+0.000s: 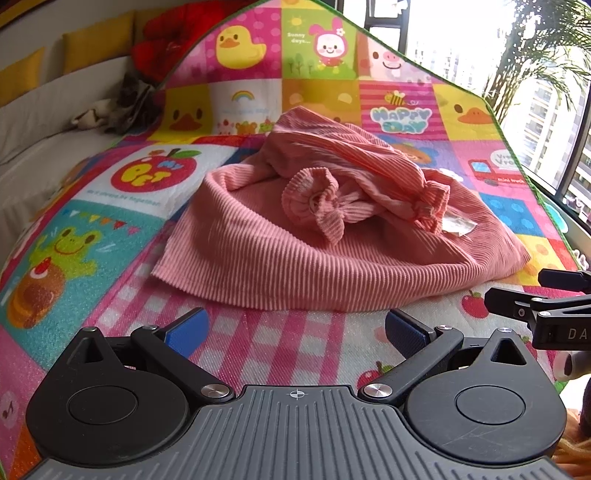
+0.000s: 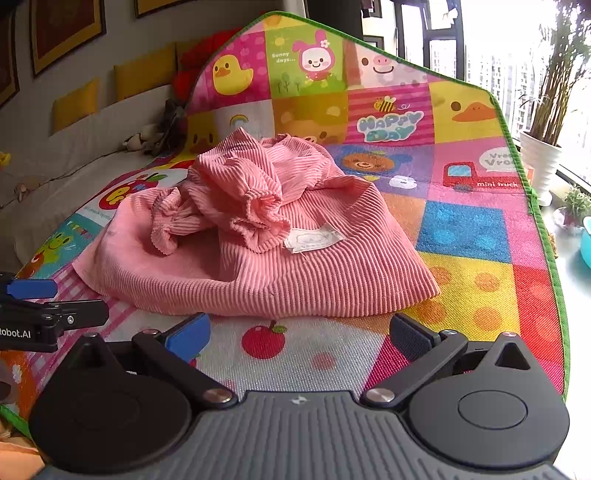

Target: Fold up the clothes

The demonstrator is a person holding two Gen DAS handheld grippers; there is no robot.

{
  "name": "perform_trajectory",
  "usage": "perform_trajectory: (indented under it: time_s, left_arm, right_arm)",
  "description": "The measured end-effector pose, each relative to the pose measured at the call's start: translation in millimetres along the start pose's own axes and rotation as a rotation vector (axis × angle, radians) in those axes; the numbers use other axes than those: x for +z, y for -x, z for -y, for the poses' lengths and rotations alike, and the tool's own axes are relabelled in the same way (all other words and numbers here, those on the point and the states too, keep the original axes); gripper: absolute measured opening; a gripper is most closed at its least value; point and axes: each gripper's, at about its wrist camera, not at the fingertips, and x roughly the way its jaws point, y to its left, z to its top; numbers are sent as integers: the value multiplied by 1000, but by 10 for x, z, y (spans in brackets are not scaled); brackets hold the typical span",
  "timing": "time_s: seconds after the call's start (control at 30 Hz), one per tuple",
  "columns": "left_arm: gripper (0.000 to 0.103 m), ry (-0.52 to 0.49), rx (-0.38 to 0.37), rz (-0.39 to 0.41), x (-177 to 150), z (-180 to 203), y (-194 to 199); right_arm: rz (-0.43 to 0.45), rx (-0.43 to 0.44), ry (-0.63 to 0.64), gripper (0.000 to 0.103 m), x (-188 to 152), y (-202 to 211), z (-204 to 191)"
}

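Note:
A pink ribbed garment [image 1: 325, 236] lies crumpled on a colourful cartoon play mat [image 1: 258, 347]. Its ruffled sleeve cuffs are bunched on top and a white label [image 2: 314, 238] faces up. It also shows in the right wrist view [image 2: 258, 251]. My left gripper [image 1: 295, 332] is open and empty, just short of the garment's near hem. My right gripper [image 2: 299, 336] is open and empty, also just in front of the hem. Each gripper shows at the edge of the other's view: the right one [image 1: 546, 306], the left one [image 2: 40, 314].
A sofa [image 1: 44, 155] with yellow cushions lies left of the mat, with a red item [image 1: 173, 33] and a small bundle of cloth [image 1: 118, 107] on it. A white potted plant [image 2: 539, 162] and windows stand at the right.

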Motion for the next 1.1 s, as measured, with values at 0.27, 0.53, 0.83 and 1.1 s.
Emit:
perform_trajectory:
  time_s: [0.27, 0.53, 0.83, 1.1]
  left_arm:
    - [103, 0, -8, -12, 1, 4, -29]
    - [103, 0, -9, -16, -16, 7, -45]
    - [103, 1, -15, -25, -3, 3, -59]
    - [103, 3, -21, -31, 7, -5, -81]
  right_arm:
    - [-14, 1, -2, 103, -9, -37, -6]
    - [-18, 1, -5, 103, -7, -44, 1]
    - [-27, 1, -2, 103, -6, -66, -4]
    - [-34, 0, 5, 103, 1, -86, -17]
